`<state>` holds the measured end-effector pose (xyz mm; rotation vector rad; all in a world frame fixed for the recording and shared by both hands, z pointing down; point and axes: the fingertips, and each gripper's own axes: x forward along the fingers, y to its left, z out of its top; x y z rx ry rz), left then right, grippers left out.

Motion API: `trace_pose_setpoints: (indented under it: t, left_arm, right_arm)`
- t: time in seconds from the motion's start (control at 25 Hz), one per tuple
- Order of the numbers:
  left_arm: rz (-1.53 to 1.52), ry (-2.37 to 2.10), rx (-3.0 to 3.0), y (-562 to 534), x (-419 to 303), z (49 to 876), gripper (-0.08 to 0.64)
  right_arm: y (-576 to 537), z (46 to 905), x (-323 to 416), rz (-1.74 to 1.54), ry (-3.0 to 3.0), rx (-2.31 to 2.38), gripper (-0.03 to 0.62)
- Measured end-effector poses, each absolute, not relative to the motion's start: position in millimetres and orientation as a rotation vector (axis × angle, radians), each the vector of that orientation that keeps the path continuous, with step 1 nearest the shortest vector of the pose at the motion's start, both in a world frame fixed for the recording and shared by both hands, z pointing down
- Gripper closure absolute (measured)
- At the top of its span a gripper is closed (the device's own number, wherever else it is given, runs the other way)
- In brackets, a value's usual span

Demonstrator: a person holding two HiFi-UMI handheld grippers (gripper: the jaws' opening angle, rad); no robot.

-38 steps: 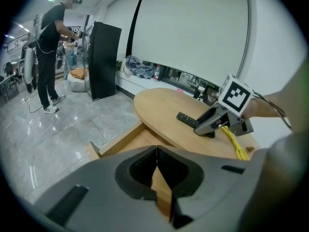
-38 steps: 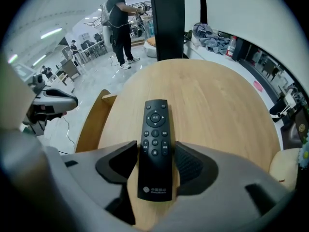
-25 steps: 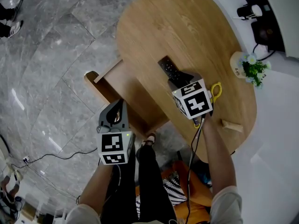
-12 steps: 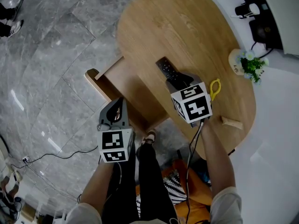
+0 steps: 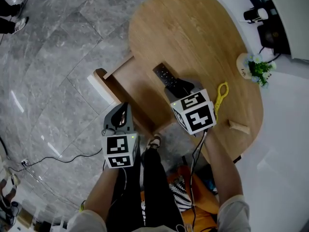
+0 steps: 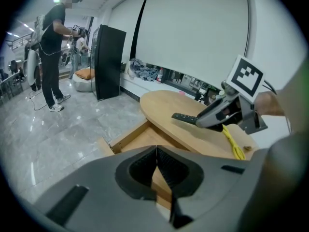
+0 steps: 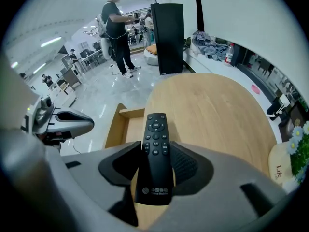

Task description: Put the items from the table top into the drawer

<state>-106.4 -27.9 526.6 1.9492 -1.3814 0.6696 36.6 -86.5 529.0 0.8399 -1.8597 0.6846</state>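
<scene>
The black rectangular remote control (image 7: 155, 129) is clamped in the fingers of my right gripper (image 7: 155, 164), raised over the oval wooden worktop's (image 5: 193, 33) edge beside the open wooden drawer (image 5: 100, 75), whose bare board shows. The fingers of my left gripper (image 6: 157, 166) are pressed together.

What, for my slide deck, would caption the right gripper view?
Right gripper clamps a black remote above the wooden table, with the open drawer just beyond.
</scene>
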Motion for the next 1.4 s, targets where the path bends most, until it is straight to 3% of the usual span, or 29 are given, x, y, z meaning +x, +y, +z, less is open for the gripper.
trace_pose_setpoints:
  t: [0.92, 1.4]
  left_arm:
    - [0.676, -1.468, 1.819, -10, -179, 548, 0.552]
    - [0.679, -1.453, 1.783, 2, -194, 564, 0.551]
  right_arm:
    - [-52, 577, -90, 0.751, -1.921, 0.654, 0.410]
    - [-40, 629, -90, 0.759, -1.853, 0.746, 0.410]
